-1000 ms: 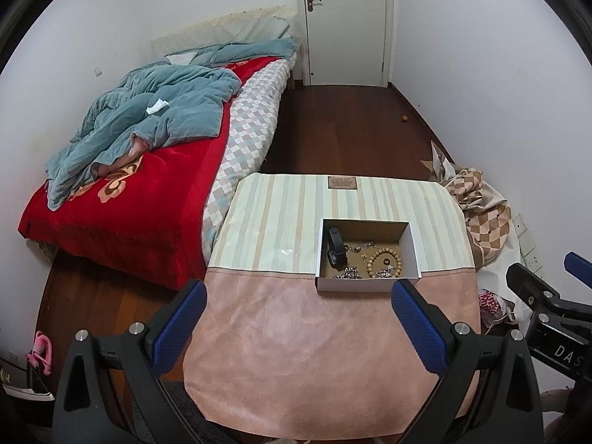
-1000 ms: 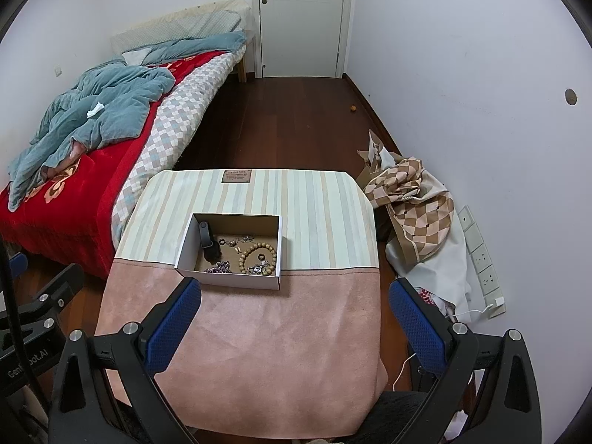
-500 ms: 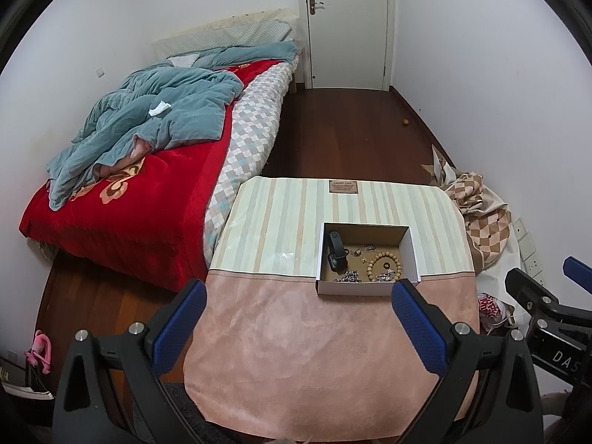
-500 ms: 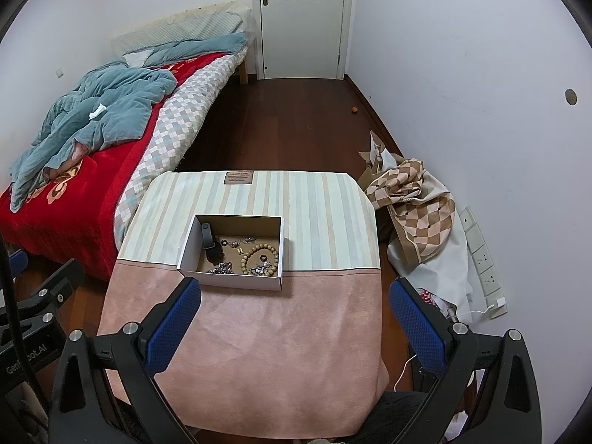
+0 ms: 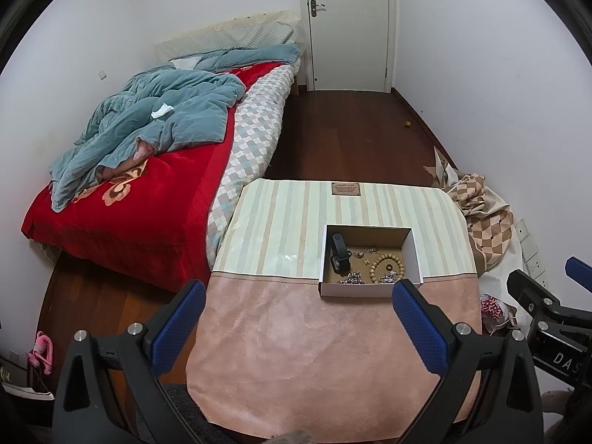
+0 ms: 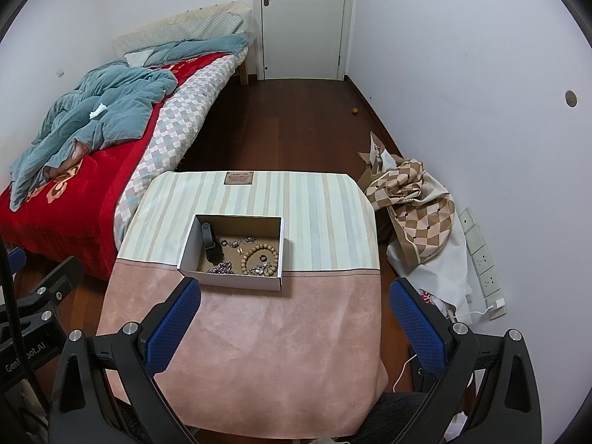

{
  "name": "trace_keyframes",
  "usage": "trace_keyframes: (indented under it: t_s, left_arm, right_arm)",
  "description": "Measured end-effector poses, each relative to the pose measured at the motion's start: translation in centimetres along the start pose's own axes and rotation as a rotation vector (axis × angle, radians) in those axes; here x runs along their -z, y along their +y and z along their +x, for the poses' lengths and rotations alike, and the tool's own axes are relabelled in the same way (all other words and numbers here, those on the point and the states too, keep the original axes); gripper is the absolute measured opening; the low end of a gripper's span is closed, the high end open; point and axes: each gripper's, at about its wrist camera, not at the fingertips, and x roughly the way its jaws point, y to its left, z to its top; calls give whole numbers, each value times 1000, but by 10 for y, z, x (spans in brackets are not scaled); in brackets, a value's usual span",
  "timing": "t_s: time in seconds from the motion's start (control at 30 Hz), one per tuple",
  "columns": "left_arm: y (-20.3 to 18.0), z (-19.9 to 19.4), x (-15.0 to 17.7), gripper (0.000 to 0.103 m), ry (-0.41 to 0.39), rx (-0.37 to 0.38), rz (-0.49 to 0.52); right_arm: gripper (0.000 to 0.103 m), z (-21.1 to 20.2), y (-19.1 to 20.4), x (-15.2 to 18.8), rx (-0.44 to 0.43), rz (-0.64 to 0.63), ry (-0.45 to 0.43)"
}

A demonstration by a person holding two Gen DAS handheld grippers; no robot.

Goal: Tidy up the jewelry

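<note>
A white open box point(image 5: 366, 290) point(image 6: 233, 281) sits mid-table on the cloth. Inside lie a black watch point(image 5: 339, 255) point(image 6: 210, 242), a wooden bead bracelet point(image 5: 386, 268) point(image 6: 261, 257), small rings and silvery chains point(image 5: 351, 278) point(image 6: 222, 268). My left gripper point(image 5: 298, 323) is open and empty, held above the pink near half of the table, well short of the box. My right gripper point(image 6: 294, 323) is also open and empty, above the near table, the box ahead to its left.
The table point(image 5: 314, 351) carries a pink and striped cloth with a brown label point(image 5: 346, 188). A bed point(image 5: 129, 185) with a red blanket stands to the left. A checked cloth heap point(image 6: 414, 199) and wall sockets point(image 6: 483, 259) are on the right. A white door point(image 5: 349, 26) is beyond.
Both grippers have drifted slightly back and up, so the table and box sit a little lower and farther in the views. Both stay open.
</note>
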Motion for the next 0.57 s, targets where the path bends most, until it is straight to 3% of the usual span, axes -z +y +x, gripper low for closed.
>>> trace_keyframes:
  t_s: [0.57]
  left_arm:
    - [-3,1,0,103,9,12,-9]
  right_arm:
    - [103,-1,-2,-2,0,-1,-1]
